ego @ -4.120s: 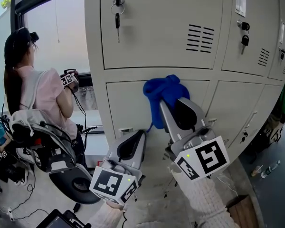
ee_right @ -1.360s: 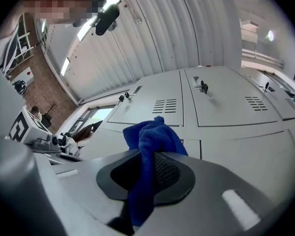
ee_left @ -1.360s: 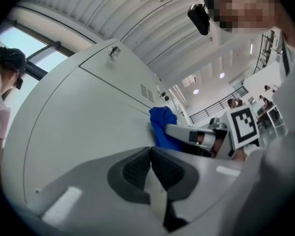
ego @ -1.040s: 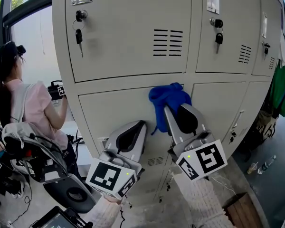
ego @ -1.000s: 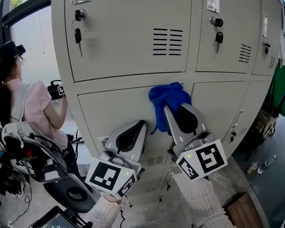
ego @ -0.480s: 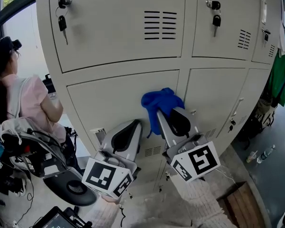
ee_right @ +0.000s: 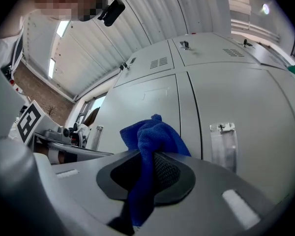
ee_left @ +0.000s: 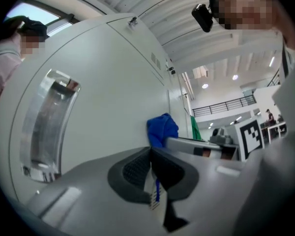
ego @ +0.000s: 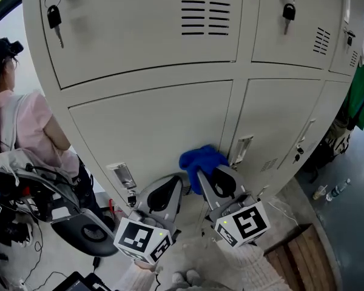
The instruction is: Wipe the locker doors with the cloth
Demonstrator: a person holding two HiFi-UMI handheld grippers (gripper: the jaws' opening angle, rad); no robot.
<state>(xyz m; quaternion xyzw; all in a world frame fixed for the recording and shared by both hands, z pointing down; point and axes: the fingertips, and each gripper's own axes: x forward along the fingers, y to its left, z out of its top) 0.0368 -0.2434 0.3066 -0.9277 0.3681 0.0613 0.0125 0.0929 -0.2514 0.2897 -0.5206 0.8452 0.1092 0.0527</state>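
Note:
The blue cloth [ego: 201, 159] is bunched against the bottom of the lower beige locker door [ego: 151, 123], beside the seam to the neighbouring door. My right gripper [ego: 205, 176] is shut on the cloth [ee_right: 150, 131], which sticks out past its jaws [ee_right: 150, 157] and touches the door. My left gripper [ego: 178, 180] hangs just left of it, shut with nothing held [ee_left: 151, 152], its tips close to the same door. The left gripper view shows the cloth [ee_left: 162, 128] pressed on the metal.
Recessed handles sit on the lower doors [ego: 122, 176] [ego: 241, 150]. Keys hang from the upper locks [ego: 53, 18] [ego: 286, 6]. A person in a pink shirt [ego: 24, 126] and a chair [ego: 79, 222] are at the left. A green garment [ego: 361, 83] hangs at the right, with a wooden crate [ego: 297, 260] below it.
Both grippers have dropped down the lower door. The cloth has slid from the door's top edge to near its bottom, still held by the right gripper.

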